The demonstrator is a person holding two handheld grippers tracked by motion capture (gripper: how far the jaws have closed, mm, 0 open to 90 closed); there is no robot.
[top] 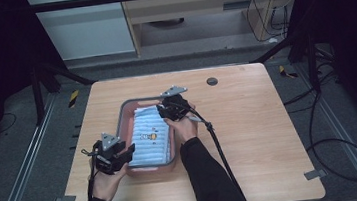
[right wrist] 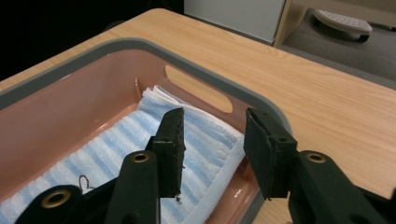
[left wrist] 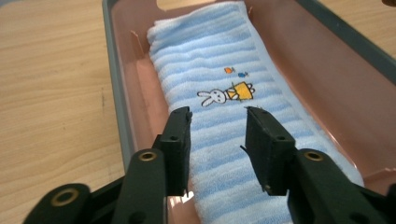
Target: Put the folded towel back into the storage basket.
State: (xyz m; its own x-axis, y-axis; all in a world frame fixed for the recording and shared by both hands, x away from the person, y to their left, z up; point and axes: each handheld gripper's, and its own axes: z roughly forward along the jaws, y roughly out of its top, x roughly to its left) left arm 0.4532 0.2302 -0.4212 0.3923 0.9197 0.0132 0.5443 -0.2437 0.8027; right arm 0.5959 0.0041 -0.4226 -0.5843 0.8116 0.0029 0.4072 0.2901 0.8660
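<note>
Towel (left wrist: 219, 88) lies in the basin (left wrist: 327, 70), beneath both open claws, left claw (left wrist: 218, 122) and right claw (right wrist: 214, 122).

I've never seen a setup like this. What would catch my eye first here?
Probably the pink tray with a grey rim in the middle of the wooden table, holding a folded blue striped towel embroidered with a small rabbit. A person holds the left gripper and right gripper open over opposite ends of it.
</note>
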